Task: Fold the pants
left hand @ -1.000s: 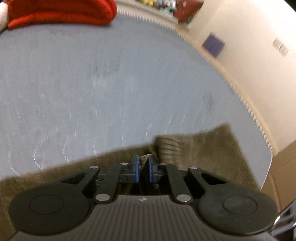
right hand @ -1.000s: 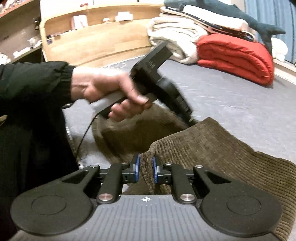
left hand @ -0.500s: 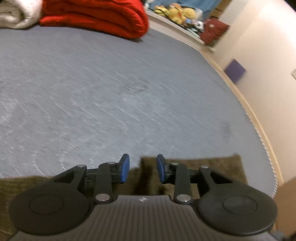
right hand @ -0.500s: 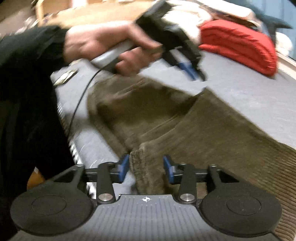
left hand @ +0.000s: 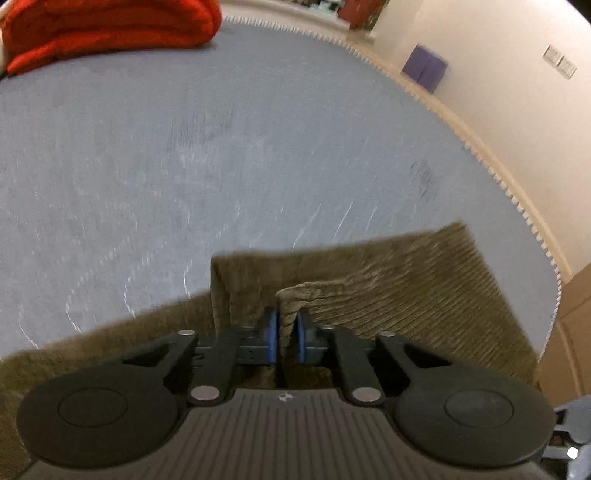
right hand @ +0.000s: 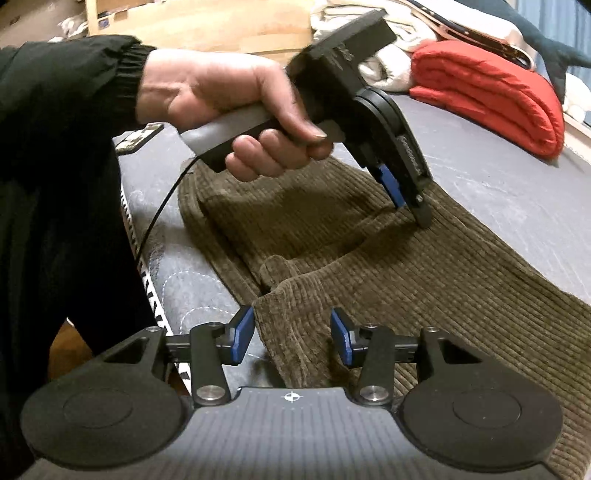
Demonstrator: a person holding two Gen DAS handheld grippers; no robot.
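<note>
Brown corduroy pants [right hand: 424, 280] lie folded on a grey mattress [right hand: 498, 177]. In the left wrist view my left gripper [left hand: 284, 336] is shut on a raised fold of the pants [left hand: 388, 280] near their far edge. The right wrist view shows that left gripper [right hand: 410, 199] pressed down onto the cloth, held by a hand. My right gripper [right hand: 291, 336] is open, its blue pads on either side of a pants corner at the near mattress edge, without pinching it.
A folded red blanket [left hand: 107, 29] and white bedding [right hand: 380, 70] lie at the far end of the mattress [left hand: 221, 147]. A wooden headboard [right hand: 207, 26] stands behind. The person's black sleeve [right hand: 62, 155] fills the left. A purple box [left hand: 424, 68] stands by the wall.
My left gripper opened half a second ago, then shut again on a fold of the pants. My right gripper let go of the pants corner and stands open around it.
</note>
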